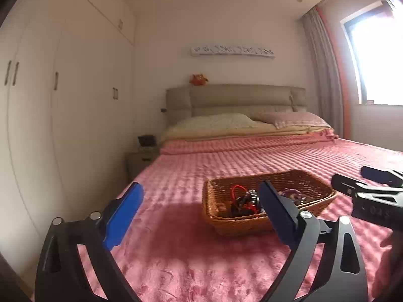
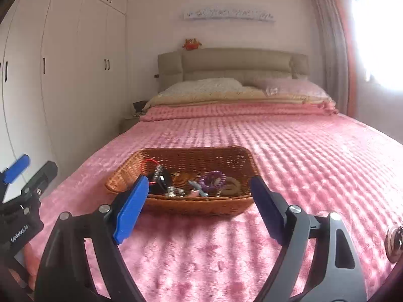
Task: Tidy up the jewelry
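From the left wrist, the left gripper (image 1: 201, 201) stands spread wide and empty above the pink quilted bedspread (image 1: 176, 251), with the shallow brown wicker basket (image 1: 314, 183) of mixed jewelry (image 1: 241, 198) lying just ahead. From the right wrist, the right gripper (image 2: 196, 196) is likewise splayed, holding nothing, the basket (image 2: 191, 158) resting on the bedspread between its blue pads (image 2: 131, 209).

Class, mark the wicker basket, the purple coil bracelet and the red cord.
wicker basket (image 2: 126, 173), right wrist view, left wall.
purple coil bracelet (image 2: 204, 181), right wrist view, left coil.
red cord (image 1: 235, 188), left wrist view, top loop.
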`<control>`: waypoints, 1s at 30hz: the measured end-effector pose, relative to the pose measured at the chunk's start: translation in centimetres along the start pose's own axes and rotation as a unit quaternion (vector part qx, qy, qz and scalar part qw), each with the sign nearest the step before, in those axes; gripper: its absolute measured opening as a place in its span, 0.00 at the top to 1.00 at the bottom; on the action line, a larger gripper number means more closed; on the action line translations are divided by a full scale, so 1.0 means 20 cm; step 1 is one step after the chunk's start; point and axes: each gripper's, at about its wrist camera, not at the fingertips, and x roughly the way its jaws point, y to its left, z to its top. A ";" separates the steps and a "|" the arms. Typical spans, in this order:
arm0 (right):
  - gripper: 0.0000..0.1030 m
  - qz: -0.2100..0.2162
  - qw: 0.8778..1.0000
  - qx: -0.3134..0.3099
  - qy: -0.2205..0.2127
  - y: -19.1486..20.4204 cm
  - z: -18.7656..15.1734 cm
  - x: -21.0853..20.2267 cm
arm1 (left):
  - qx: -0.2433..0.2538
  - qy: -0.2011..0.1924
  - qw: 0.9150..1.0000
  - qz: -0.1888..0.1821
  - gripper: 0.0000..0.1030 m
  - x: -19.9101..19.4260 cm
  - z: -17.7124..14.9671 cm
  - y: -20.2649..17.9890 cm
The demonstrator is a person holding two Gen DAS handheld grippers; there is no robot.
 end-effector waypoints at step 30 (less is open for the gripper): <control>0.18 -0.019 0.999 -0.027 0.043 0.03 -0.12 0.10 | -0.022 0.079 0.997 -0.002 0.07 0.15 -0.14 0.03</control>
